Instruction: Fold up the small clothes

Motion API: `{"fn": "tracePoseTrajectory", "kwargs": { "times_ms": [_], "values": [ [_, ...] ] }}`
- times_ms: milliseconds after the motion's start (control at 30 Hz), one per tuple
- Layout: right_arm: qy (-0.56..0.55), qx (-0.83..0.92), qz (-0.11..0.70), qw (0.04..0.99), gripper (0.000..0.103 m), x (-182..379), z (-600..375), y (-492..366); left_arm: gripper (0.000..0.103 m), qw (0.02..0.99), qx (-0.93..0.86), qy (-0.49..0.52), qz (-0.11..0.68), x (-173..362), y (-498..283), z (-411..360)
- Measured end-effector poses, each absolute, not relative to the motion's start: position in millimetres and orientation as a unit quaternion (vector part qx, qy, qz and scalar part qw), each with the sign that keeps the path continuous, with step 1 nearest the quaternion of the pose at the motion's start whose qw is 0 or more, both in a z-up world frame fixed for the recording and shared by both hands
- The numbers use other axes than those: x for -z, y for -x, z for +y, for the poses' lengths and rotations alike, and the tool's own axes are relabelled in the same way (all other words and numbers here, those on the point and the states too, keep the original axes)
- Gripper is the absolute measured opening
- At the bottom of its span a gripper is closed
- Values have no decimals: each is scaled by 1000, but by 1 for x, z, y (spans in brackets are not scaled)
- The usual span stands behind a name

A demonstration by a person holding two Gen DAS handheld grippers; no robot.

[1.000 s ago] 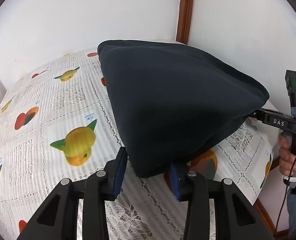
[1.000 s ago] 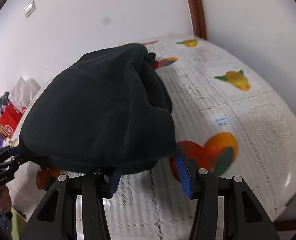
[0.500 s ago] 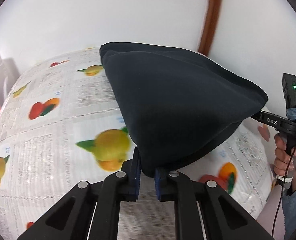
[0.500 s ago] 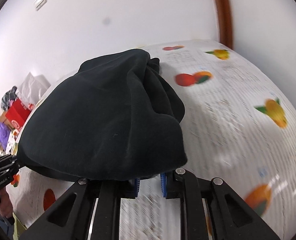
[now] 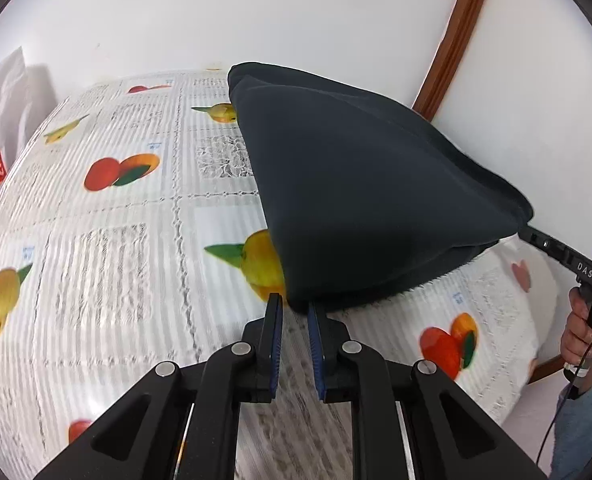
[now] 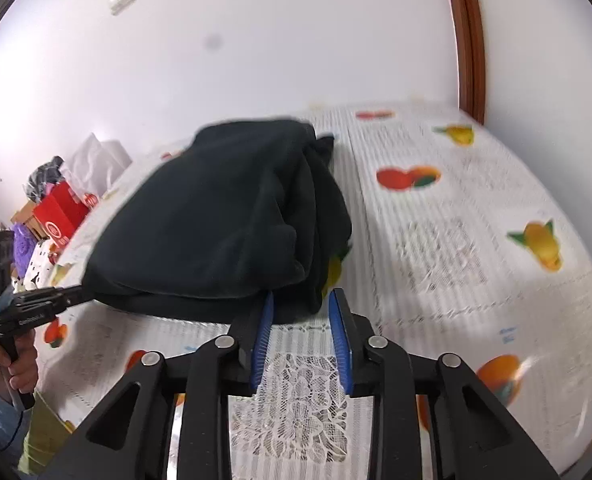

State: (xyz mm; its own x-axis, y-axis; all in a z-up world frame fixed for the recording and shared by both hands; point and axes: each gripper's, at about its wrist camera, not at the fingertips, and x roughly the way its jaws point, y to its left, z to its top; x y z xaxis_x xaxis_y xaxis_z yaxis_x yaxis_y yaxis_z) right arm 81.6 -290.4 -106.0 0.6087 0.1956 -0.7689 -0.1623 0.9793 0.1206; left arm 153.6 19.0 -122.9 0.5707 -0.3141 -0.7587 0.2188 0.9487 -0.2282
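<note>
Garment corners — between parted jaws

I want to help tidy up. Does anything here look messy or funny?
Only the dark garment: it sits in a puffed-up, bunched heap on the fruit-print tablecloth, with loose folds on one side, not flat. Nothing looks spilled or broken.

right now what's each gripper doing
left gripper: slightly open, garment corner at its tips, grip unclear
right gripper: open, around garment edge
</note>
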Motion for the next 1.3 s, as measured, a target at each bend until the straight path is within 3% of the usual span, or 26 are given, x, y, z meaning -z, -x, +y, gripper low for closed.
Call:
{"fn": "tracePoseTrajectory", "kwargs": {
  "times_ms": [300,567,600,667,700,800,1133,1300],
  "values": [
    [-38,-118,393,911,42,86,-269,-103,15,898,150,47,411,97,-146,27],
    [-70,-94,412,904,41,112,-253,-150,16,894,151,44,420,98,-185,23],
    [-73,-91,413,903,41,115,-251,-155,19,893,152,43,421,99,-190,21],
    [-77,-81,424,899,30,124,-249,-169,28,895,148,36,420,102,-195,17],
    [-76,-77,431,896,2,129,-250,-176,33,897,144,29,418,104,-197,15],
    [-96,-59,377,919,3,120,-271,-171,36,891,144,20,430,111,-200,13],
    [-57,-45,375,924,8,107,-267,-141,41,894,159,30,419,104,-196,22],
    [-16,-18,414,910,9,133,-272,-130,46,881,164,21,444,124,-206,19]
  ]
}}
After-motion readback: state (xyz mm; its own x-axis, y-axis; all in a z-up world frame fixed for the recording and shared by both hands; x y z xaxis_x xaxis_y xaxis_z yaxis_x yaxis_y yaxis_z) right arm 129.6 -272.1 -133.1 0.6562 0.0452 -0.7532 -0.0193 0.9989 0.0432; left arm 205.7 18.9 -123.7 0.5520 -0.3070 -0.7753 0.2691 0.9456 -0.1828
